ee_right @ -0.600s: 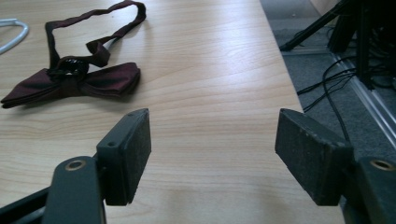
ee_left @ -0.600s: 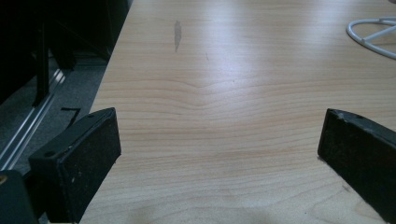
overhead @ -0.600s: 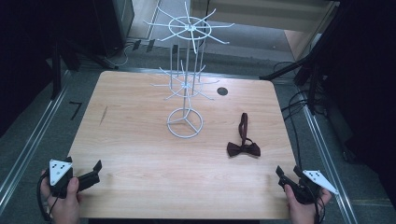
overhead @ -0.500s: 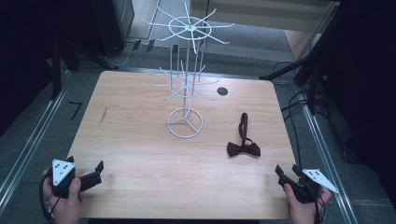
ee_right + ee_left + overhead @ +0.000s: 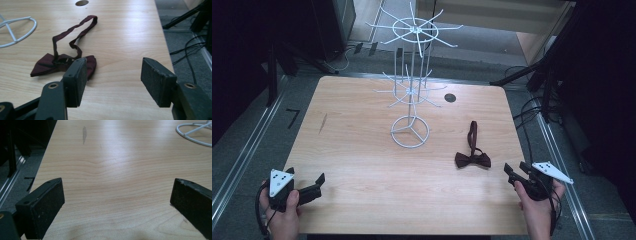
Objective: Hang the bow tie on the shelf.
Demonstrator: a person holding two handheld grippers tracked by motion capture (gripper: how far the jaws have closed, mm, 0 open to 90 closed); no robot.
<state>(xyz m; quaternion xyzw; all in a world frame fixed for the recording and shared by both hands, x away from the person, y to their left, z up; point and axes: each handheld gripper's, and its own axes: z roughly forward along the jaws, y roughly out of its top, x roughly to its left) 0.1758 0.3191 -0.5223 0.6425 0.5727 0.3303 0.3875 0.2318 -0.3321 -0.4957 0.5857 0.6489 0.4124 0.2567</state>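
Left gripper (image 5: 314, 182) slid slightly toward 6 o'clock; both jaws open, empty; right gripper (image 5: 517, 172) near maroon bow tie (image 5: 472, 159); no readable text.

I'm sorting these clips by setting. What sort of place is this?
Probably a lab or recording workspace, not a home: a bare wooden table on a metal-railed frame, cables trailing over grey floor, and props only: a white wire display rack and a maroon bow tie.

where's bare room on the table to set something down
The wide left stretch of the table, between its left edge and the wire rack, is bare. The near strip between the two grippers is free too. Right of the rack, the bow tie takes room.
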